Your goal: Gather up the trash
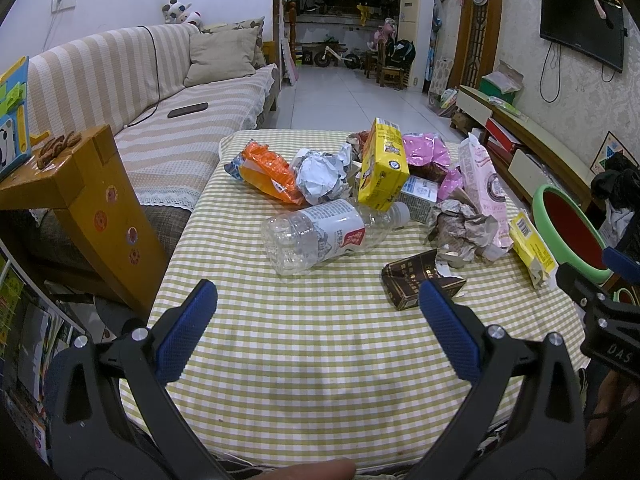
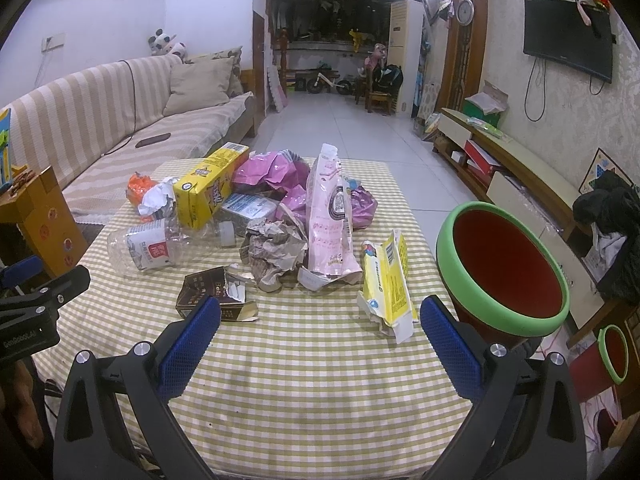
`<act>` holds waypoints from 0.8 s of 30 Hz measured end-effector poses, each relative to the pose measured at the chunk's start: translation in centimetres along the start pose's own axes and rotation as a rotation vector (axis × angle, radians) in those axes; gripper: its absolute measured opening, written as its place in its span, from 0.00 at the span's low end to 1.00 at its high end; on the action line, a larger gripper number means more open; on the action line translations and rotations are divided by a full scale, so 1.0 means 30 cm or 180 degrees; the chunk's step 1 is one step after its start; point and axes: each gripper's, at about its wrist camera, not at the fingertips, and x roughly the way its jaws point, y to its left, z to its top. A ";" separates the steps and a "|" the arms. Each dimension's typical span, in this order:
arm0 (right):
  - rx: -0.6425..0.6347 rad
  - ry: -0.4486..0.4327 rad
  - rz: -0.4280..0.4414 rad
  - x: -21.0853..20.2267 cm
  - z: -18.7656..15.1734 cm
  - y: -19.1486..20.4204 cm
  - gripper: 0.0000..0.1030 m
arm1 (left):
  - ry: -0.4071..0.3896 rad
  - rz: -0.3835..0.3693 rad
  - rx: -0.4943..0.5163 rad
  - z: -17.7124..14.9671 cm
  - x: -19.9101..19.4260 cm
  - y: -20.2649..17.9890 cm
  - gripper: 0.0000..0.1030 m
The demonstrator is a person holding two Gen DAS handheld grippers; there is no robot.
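Both grippers, left gripper (image 1: pixel 318 312) and right gripper (image 2: pixel 320 326), hover with fingers spread and empty over the checked tabletop (image 2: pixel 320 380); the torn brown carton (image 2: pixel 212 294) lies flat at frame centre-left, touching the right gripper's left finger, nearest trash.

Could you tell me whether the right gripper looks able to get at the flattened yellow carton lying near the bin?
Probably yes: the right gripper is open, the flattened yellow carton lies just ahead on bare cloth, apart from the pile, beside the bin.
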 end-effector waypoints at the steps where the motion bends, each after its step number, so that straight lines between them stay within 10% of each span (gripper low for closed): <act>1: 0.0000 0.0001 -0.0001 0.000 0.000 0.000 0.93 | 0.0000 0.0000 -0.0002 -0.001 0.001 0.000 0.96; 24: -0.0167 0.0164 -0.0095 0.057 0.066 -0.032 0.93 | 0.0351 -0.0183 0.0159 0.016 0.073 -0.013 0.96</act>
